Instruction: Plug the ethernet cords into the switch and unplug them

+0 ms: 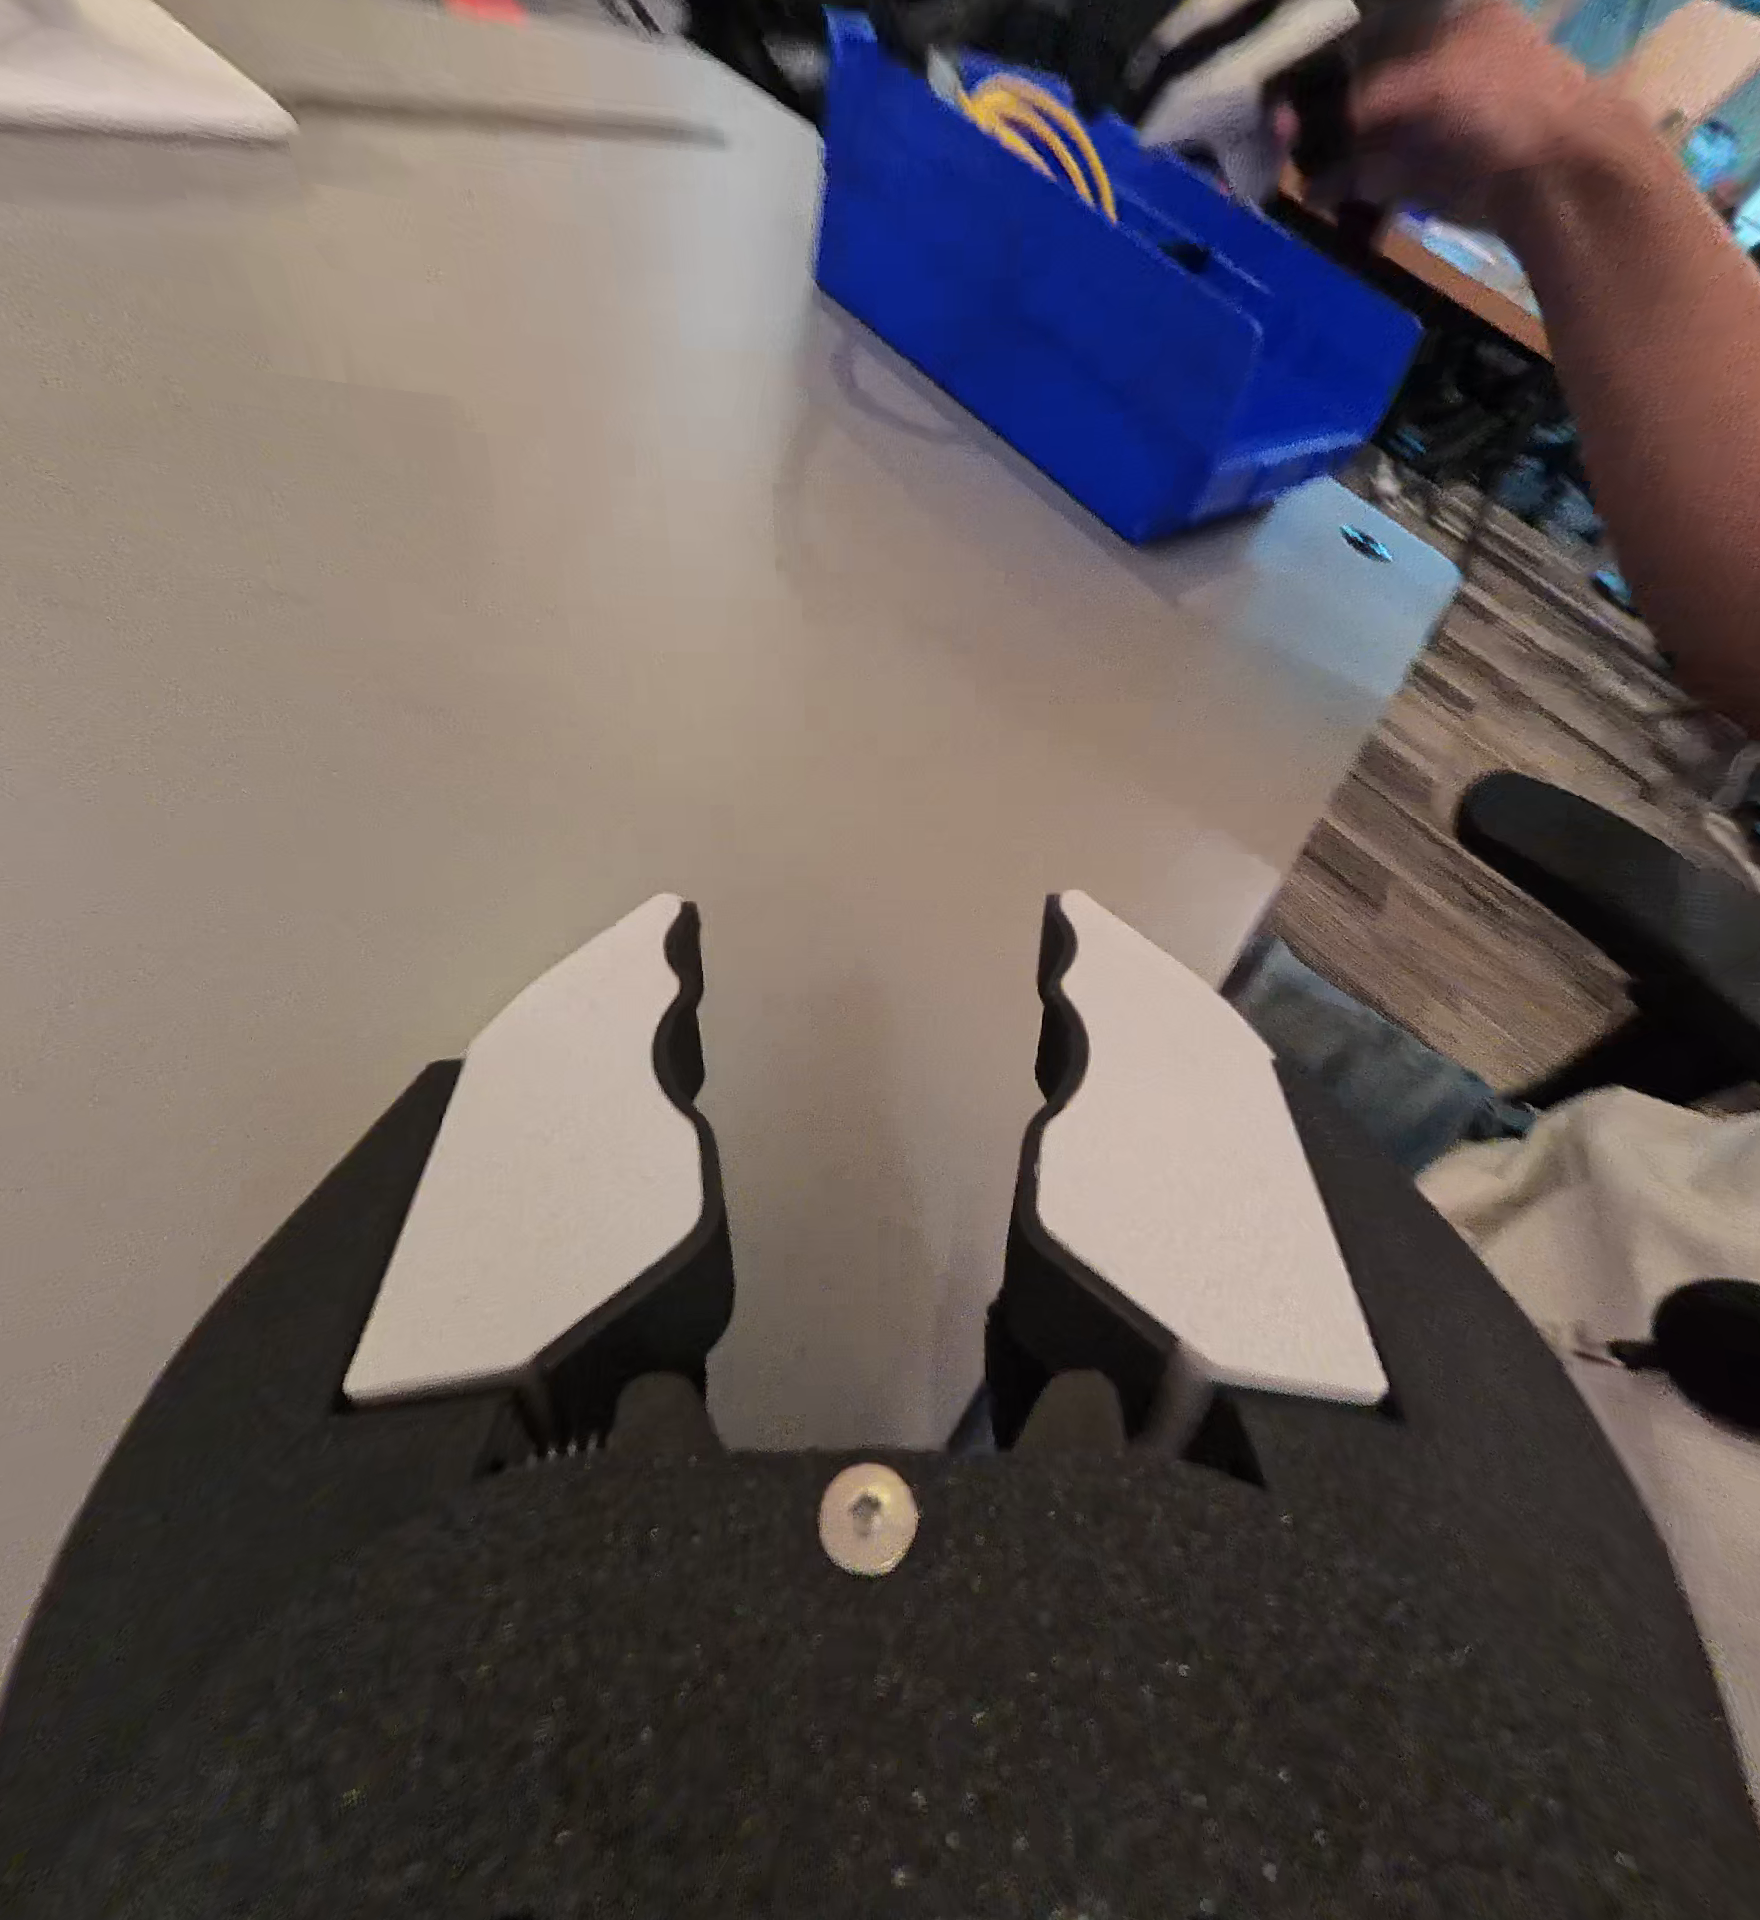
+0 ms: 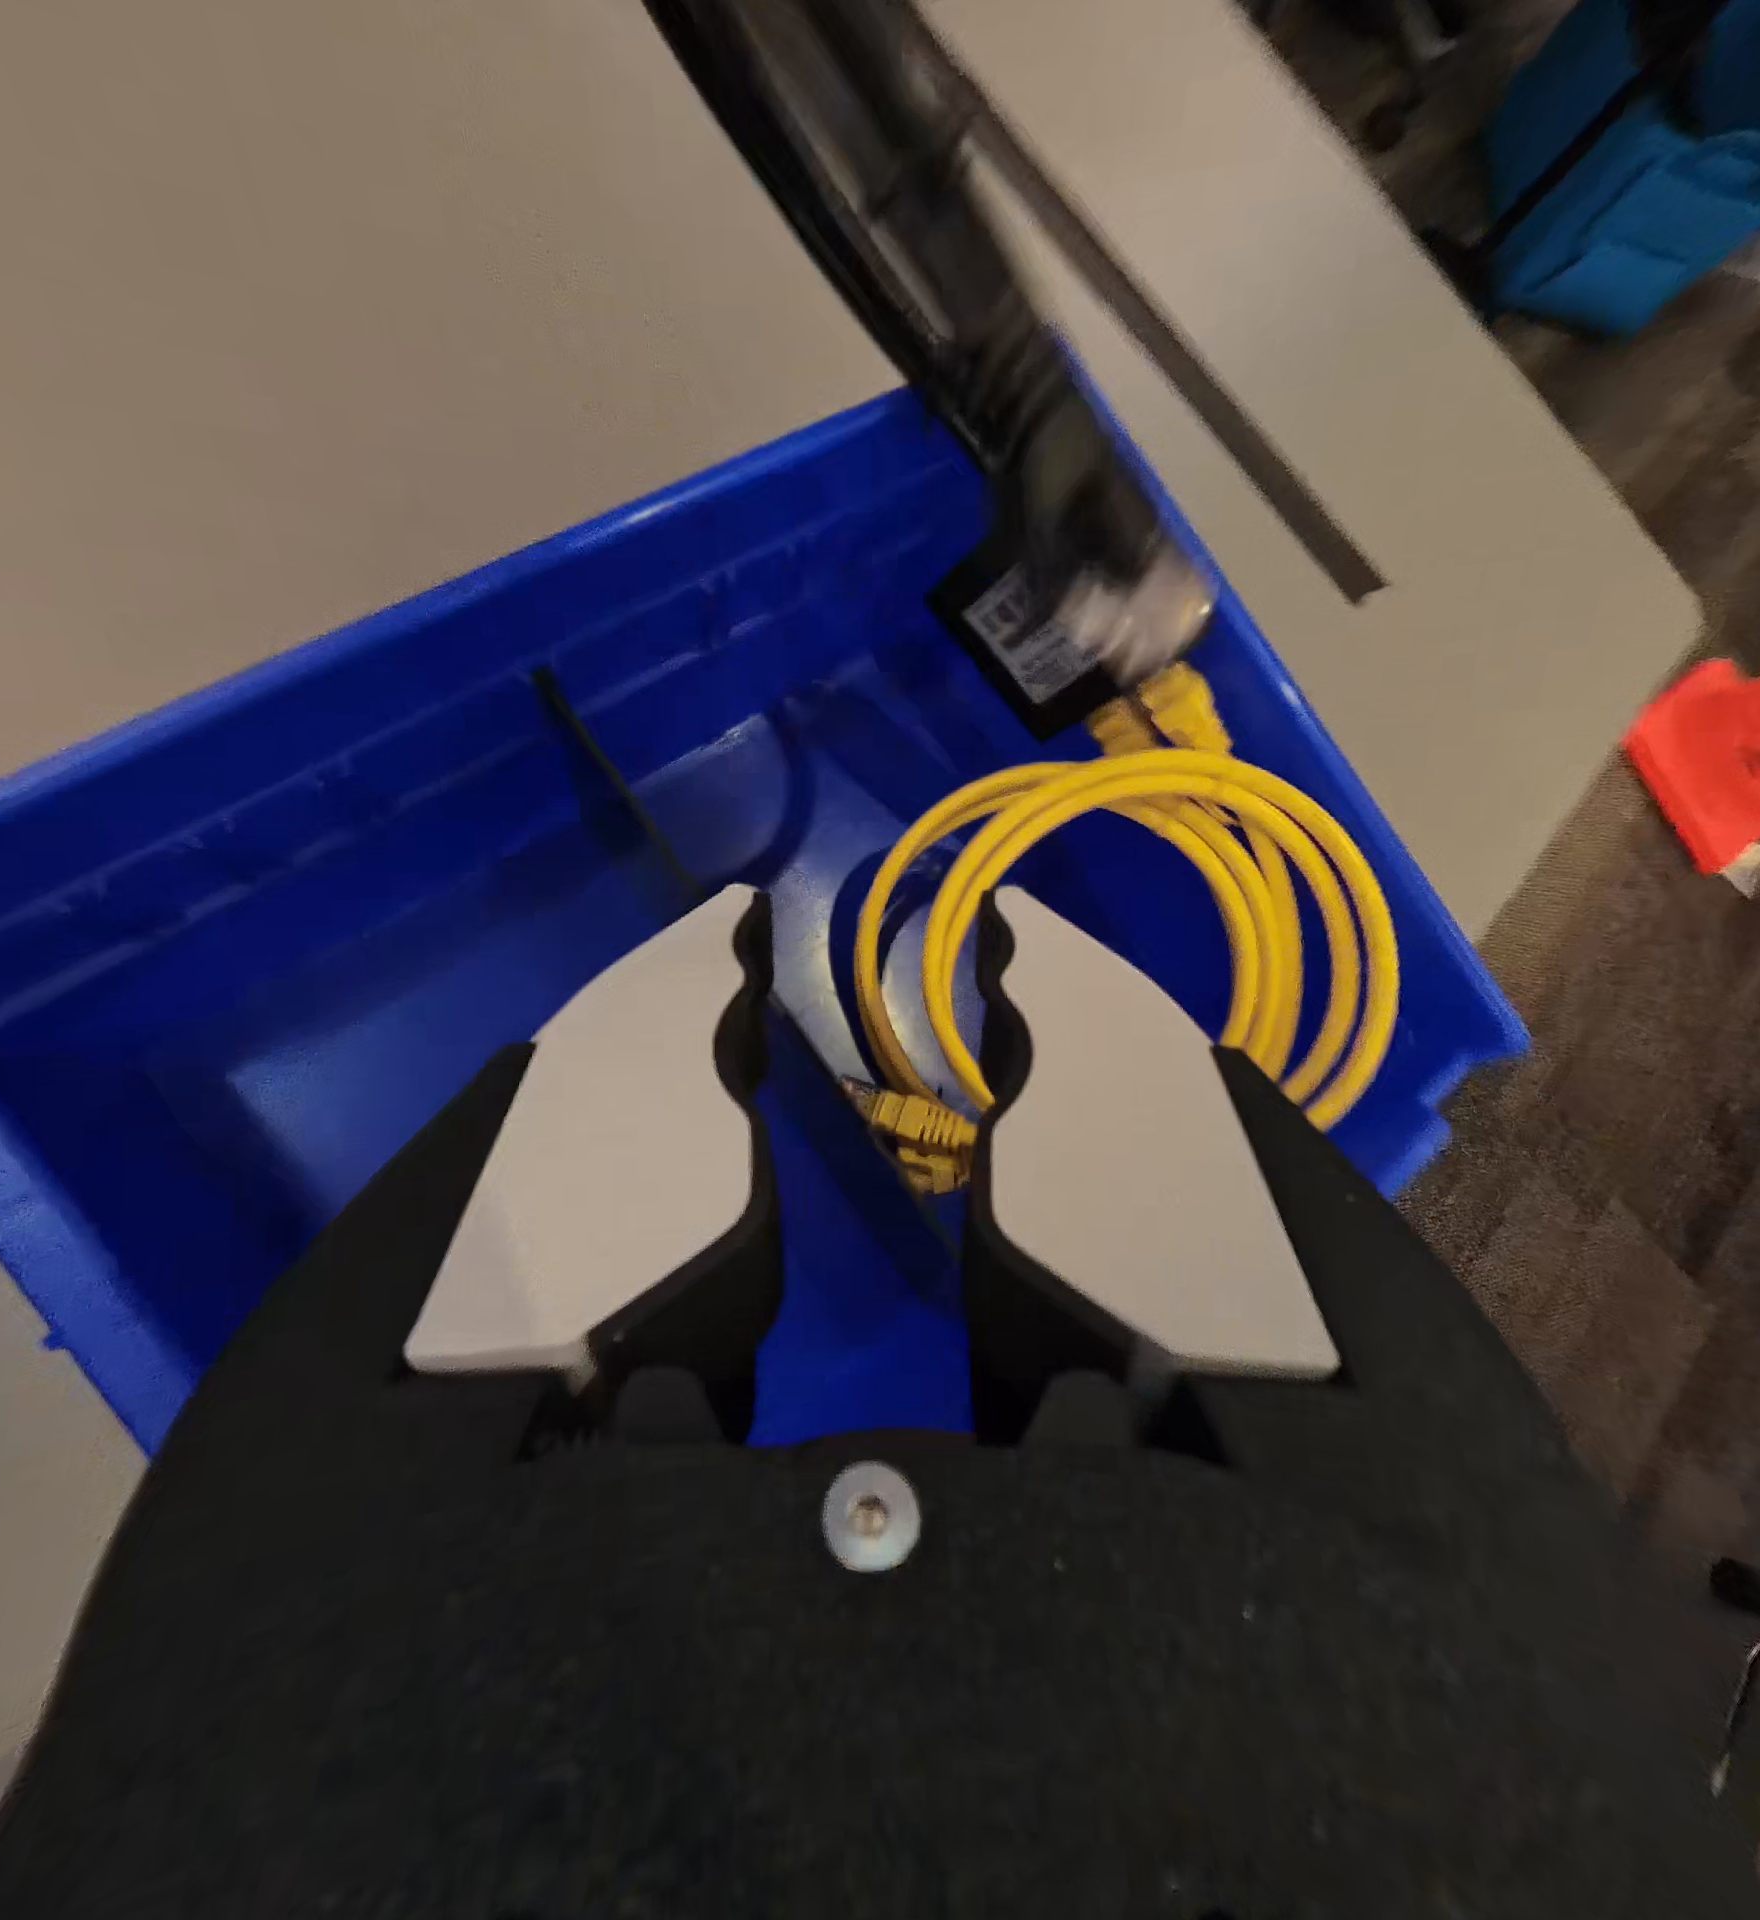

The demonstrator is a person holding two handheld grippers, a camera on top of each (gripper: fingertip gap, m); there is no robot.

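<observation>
A blue bin on a white table, an orange object on the floor

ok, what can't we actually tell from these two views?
- Switch, right wrist view: blurred, ports hidden by its own body; how many yellow cords are seated is unclear.
- Loose plugs, right wrist view: partly behind the right gripper's finger.
- Blue bin, left wrist view: its wall hides the inside; motion blur.
- Right gripper, left wrist view: behind the hand, cut off by the top edge.
</observation>
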